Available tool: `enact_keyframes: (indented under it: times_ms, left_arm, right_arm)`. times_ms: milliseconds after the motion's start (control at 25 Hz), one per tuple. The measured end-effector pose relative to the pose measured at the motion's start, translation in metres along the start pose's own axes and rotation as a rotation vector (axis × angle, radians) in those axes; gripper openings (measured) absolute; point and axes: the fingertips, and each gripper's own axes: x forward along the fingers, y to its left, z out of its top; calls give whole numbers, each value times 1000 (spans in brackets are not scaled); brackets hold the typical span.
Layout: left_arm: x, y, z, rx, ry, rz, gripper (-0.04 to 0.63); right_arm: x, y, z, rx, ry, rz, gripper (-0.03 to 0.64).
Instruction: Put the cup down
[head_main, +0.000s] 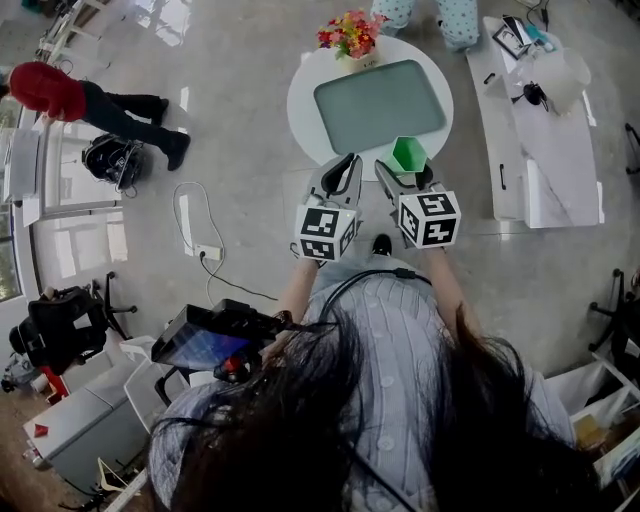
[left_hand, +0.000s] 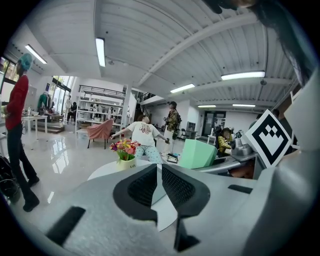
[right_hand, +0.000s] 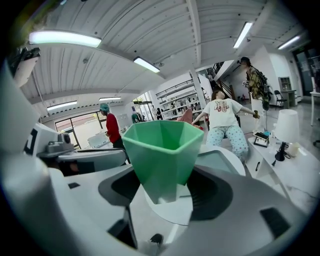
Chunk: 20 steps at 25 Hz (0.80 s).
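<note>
My right gripper (head_main: 405, 168) is clamped on the green cup (head_main: 408, 153), holding it upright over the near edge of the round table (head_main: 300, 100), just beside the tray (head_main: 380, 105). My left gripper (head_main: 343, 172) hangs alongside, its jaws almost together with nothing between them.

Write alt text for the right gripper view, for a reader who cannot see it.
A green faceted cup is held upright between the jaws of the right gripper, which are closed on its lower sides. Beyond it is a round white table with a grey tray, and a person in a white shirt behind.
</note>
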Motion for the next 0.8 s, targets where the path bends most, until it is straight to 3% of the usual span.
enact_keyframes:
  times_ms: [600, 800]
  left_arm:
    - [58, 55, 25, 75, 33, -178, 20]
    - [78, 79, 24, 63, 65, -226, 19]
  right_arm:
    - [56, -23, 20, 100, -22, -178, 302]
    - [83, -24, 25, 99, -6, -219, 302]
